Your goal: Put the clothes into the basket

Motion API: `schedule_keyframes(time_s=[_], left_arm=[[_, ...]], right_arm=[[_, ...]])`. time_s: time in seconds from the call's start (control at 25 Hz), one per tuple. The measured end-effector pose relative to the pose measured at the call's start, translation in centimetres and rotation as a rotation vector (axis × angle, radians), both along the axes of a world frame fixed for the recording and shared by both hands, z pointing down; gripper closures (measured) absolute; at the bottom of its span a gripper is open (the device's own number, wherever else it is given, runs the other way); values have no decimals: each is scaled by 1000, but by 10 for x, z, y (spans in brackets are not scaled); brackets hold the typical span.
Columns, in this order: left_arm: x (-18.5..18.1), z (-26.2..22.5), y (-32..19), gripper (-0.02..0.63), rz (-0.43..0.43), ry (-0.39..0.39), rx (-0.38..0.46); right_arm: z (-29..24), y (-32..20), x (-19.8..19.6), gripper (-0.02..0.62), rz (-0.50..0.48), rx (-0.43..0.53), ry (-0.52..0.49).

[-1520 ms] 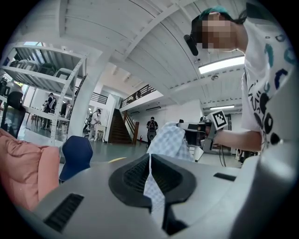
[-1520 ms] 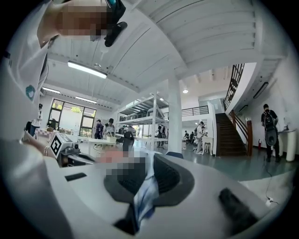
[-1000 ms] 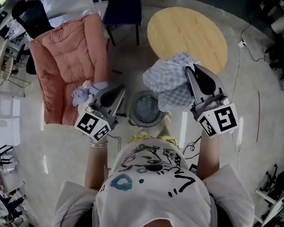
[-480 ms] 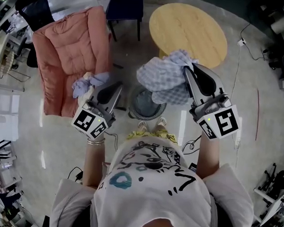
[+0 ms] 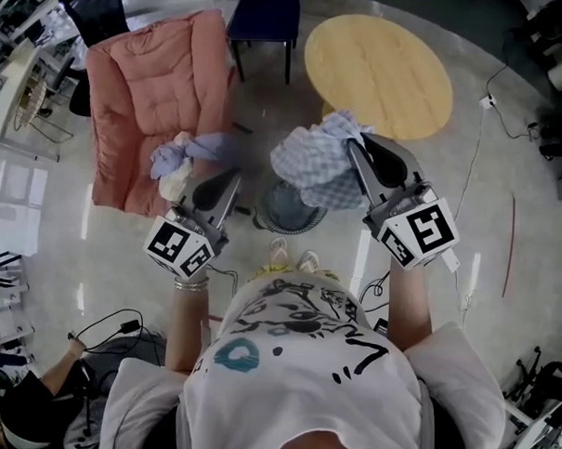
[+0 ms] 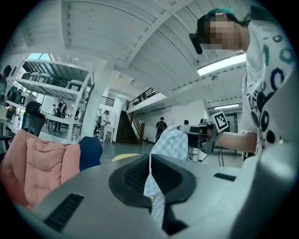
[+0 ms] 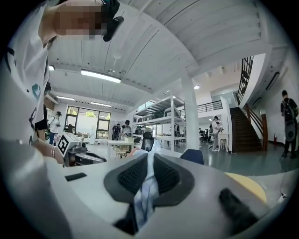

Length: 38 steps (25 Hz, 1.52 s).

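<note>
My right gripper is shut on a blue checked cloth, which hangs bunched over the far rim of the round grey basket on the floor. My left gripper is shut on a pale lavender-blue garment, held just in front of the pink armchair and left of the basket. In the left gripper view, the right gripper's checked cloth shows ahead. Both grippers point roughly level.
A round wooden table stands beyond the basket. A dark blue chair sits behind the armchair. Cables lie on the glossy floor at lower left. The person's feet are right by the basket's near side.
Both grippers have shifted sideways with their cloths. The checked cloth now hangs closer over the basket, and the lavender garment has moved up nearer the armchair's front. Both grips stay shut.
</note>
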<state>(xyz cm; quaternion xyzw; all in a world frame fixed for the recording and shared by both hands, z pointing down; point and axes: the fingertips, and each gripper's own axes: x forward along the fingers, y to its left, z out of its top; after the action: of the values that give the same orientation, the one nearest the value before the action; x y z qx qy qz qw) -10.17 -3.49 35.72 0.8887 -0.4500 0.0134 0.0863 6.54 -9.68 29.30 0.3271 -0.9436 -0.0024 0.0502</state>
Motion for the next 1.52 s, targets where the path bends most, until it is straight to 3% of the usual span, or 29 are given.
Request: schedule_keyframes(time_s=[0.4, 0.88, 1.28, 1.52], left_arm=[[21, 6, 28, 583, -40, -15, -12], [53, 15, 43, 583, -28, -10, -17], [31, 6, 30, 583, -17, 0, -8], [18, 4, 15, 583, 70, 11, -9]], right_arm=[[24, 36, 17, 543, -86, -72, -25], [40, 67, 12, 543, -168, -61, -31], [35, 65, -7, 543, -172, -48, -22], [38, 60, -24, 543, -137, -63, -20]])
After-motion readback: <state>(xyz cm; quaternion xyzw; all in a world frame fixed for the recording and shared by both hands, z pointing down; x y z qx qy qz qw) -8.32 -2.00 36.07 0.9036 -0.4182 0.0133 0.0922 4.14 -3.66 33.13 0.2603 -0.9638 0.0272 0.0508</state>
